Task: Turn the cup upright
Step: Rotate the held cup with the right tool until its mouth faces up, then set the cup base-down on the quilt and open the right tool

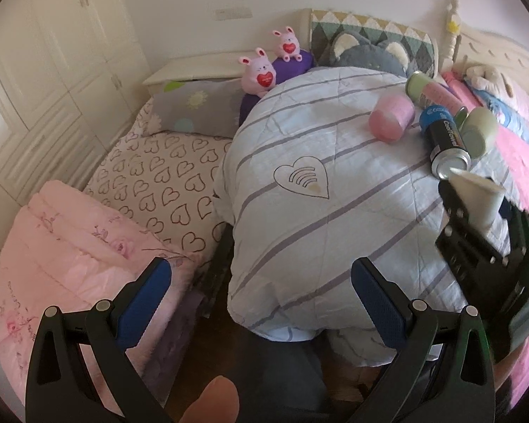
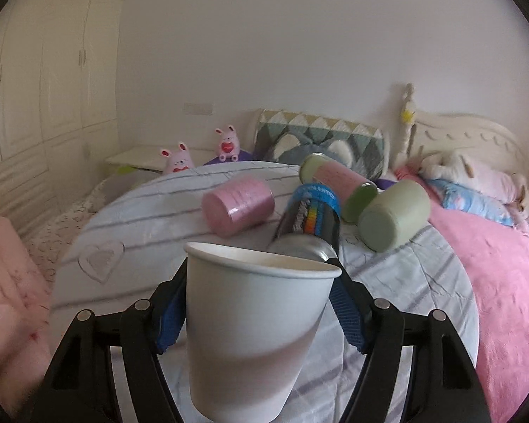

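Note:
My right gripper (image 2: 261, 303) is shut on a white paper cup (image 2: 254, 328), rim up and nearly upright, held above the striped quilt (image 2: 151, 218). In the left wrist view the same cup (image 1: 479, 197) shows at the right edge between the right gripper's black fingers (image 1: 472, 243). My left gripper (image 1: 261, 296) is open and empty, low at the near edge of the quilt (image 1: 317, 190), well left of the cup.
A pink cup (image 2: 238, 206), a black can (image 2: 310, 225), a green cup (image 2: 393, 215) and a pink-and-green tube (image 2: 338, 179) lie on their sides on the quilt behind the cup. Plush toys and pillows line the headboard. A pink blanket (image 2: 504, 268) lies right; a wardrobe (image 1: 46, 63) stands left.

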A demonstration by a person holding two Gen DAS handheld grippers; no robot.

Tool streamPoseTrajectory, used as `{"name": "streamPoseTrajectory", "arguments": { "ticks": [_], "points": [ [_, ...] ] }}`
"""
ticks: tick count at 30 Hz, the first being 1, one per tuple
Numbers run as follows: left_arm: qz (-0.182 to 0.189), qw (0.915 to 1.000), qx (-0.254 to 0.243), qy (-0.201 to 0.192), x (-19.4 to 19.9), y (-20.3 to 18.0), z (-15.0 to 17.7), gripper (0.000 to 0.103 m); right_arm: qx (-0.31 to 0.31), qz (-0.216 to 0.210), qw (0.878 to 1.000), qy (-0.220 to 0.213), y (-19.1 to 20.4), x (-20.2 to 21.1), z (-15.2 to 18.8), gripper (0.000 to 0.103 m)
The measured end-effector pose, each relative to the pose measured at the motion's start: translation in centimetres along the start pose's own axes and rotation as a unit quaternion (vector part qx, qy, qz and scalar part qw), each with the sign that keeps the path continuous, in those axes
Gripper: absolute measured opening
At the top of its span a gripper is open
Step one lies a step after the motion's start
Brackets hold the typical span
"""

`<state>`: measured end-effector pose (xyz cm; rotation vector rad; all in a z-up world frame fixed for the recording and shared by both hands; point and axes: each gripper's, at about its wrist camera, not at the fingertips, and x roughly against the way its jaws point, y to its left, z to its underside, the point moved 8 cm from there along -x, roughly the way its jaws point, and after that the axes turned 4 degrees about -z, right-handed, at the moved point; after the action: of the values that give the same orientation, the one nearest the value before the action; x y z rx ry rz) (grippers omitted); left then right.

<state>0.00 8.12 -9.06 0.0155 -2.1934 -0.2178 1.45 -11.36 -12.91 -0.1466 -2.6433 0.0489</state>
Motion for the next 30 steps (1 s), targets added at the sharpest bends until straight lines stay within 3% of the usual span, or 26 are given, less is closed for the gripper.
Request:
{"name": "streamPoseTrajectory", "arguments": {
  "ticks": [11,14,19,30],
  "points": [
    [0.000,0.9998,-0.016,-0.008,1.5,-1.7,0.5,0.103,0.016,-0.004,1.000,-0.007,-0.2,2.4,2.1,0.073],
    [0.000,0.9998,-0.019,-0.010,1.8,-2.1,0.6,0.103,0.019,-0.011,1.000,-0.005,0.0,3.1,2.5,0.081],
    [0.001,0.9996,-0.023,-0.015,2.5,-2.7,0.7,0.103,0.031,-0.031,0.999,0.005,0.2,3.6,2.8,0.083],
    [0.001,0.9995,0.001,-0.032,4.5,-2.2,0.2,0.103,0.007,-0.075,0.997,-0.014,-1.1,8.7,-0.5,0.083]
  ]
}}
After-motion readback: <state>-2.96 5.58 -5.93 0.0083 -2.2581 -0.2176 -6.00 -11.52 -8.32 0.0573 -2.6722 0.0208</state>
